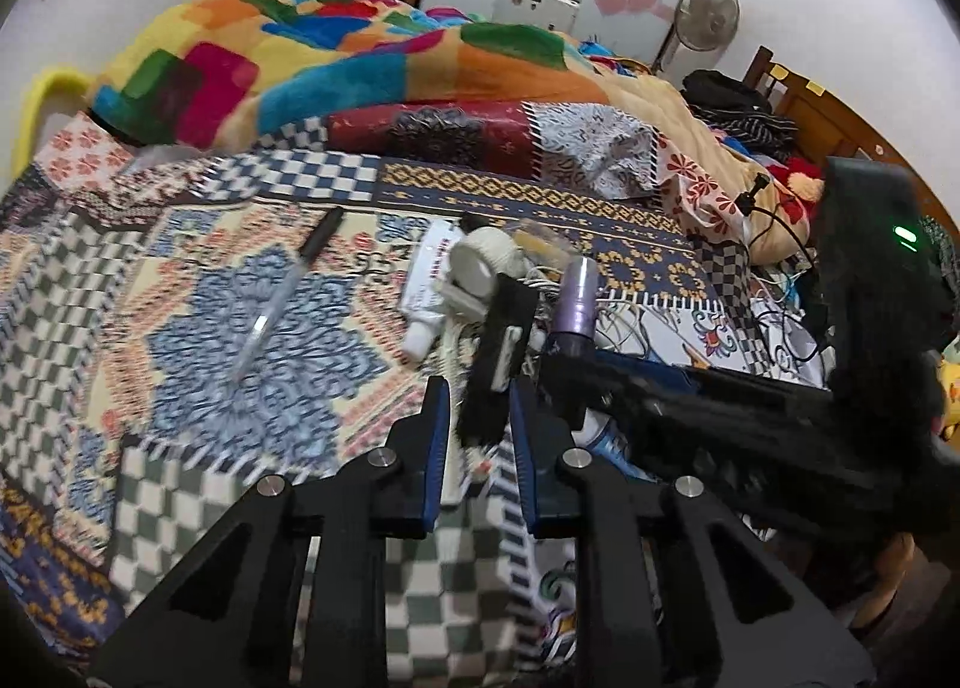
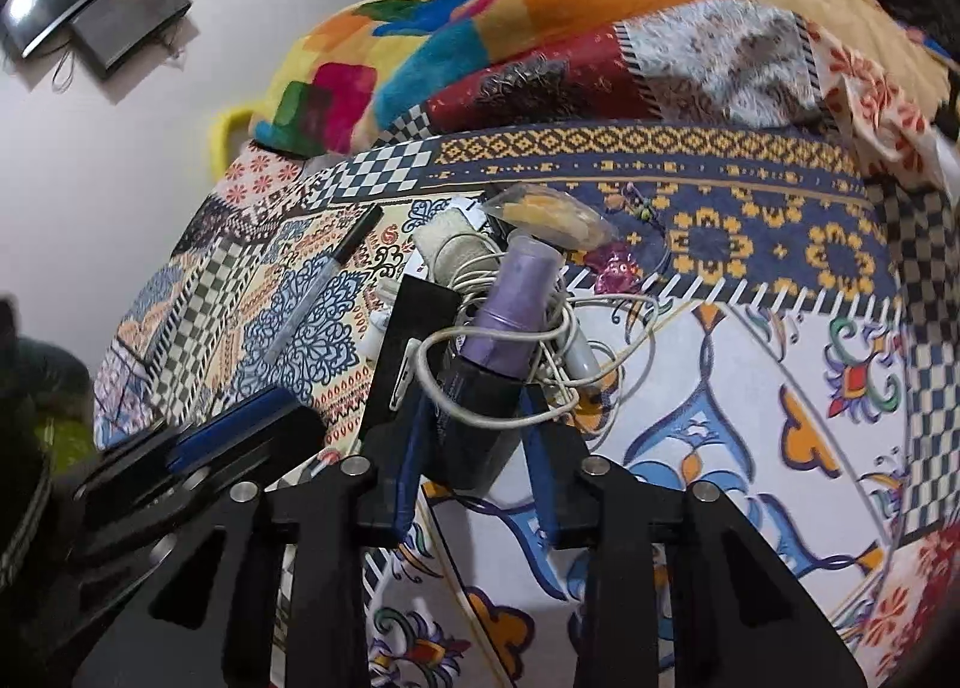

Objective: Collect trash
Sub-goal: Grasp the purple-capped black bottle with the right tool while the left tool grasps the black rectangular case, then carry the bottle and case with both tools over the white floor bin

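A: Which step was in hand?

B: The grasp. The left gripper (image 1: 480,418) stood nearly closed around a flat black clip-like piece (image 1: 501,340); whether its pads pressed, I couldn't tell. The right gripper (image 2: 474,436) pinched a purple-and-black cylindrical bottle (image 2: 492,352) tangled in white cord (image 2: 540,382).

A: Next?

B: Probably lifting both clear of the patterned bedspread (image 2: 750,388) without dragging cord.

Both cameras sit just behind their own fingers, angled down at a patterned bedspread (image 1: 198,328) from close range. The left view faces the pen (image 1: 288,292) and bed's far blanket (image 1: 336,58); the right looks from beside it. Both share the tangled pile with the purple bottle (image 2: 516,304), the pen and blanket.
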{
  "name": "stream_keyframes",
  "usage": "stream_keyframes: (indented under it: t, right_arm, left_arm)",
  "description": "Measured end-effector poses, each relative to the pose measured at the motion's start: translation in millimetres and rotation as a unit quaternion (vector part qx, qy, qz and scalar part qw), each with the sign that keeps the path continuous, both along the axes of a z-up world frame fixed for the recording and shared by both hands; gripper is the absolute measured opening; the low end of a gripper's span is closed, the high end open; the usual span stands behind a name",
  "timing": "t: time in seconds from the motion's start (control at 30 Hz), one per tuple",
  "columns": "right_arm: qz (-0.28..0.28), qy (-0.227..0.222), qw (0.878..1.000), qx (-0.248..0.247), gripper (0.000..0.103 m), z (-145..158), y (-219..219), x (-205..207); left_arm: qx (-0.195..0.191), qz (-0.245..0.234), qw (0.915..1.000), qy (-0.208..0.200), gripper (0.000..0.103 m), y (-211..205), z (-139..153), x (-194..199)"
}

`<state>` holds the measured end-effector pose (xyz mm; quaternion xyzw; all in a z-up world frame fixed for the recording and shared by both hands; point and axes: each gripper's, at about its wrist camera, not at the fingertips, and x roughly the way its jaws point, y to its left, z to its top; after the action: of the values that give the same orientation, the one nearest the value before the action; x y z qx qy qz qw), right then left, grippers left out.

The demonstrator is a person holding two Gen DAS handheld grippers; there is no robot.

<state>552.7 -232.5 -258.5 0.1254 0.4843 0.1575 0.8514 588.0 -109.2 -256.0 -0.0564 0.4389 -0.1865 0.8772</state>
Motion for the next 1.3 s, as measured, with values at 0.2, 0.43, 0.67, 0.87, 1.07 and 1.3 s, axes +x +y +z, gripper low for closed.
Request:
stream_keyframes:
  t: [0.2, 0.43, 0.67, 0.87, 1.07, 1.3]
  right_arm:
    - [0.031, 0.008, 0.999, 0.001, 0.024, -0.1, -17.9, -9.4]
    - [0.059, 0.001, 0.998, -0.036, 0.022, 5.4, -40.6, -27.3]
    - [0.072, -0.003, 0.993, -0.090, 0.022, 0.4, -47.8, -36.5]
    - [0.071, -0.009, 0.994, -0.087, 0.022, 2.7, -46.0, -35.7]
    - [0.074, 0.006, 0.995, -0.070, 0.025, -5.3, -42.1, -28.7]
    - [0.059, 0.010, 0.996, -0.071, 0.024, -17.4, -42.0, -25.2]
  left_arm:
    - [0.009, -0.009, 0.9998, 0.014, 0.019, -16.1, -11.6, 15.4]
    - [0.037, -0.008, 0.9991, 0.018, 0.020, -30.1, -19.1, 19.0]
    - [0.059, -0.024, 0.9977, 0.023, 0.020, -44.4, -18.7, 19.8]
    - [0.070, -0.035, 0.9964, 0.033, 0.034, -53.6, -20.6, 23.6]
    - [0.083, -0.035, 0.9957, 0.023, 0.034, -56.6, -21.9, 25.5]
    - [0.094, -0.027, 0.9951, 0.015, 0.025, -59.0, -24.5, 23.4]
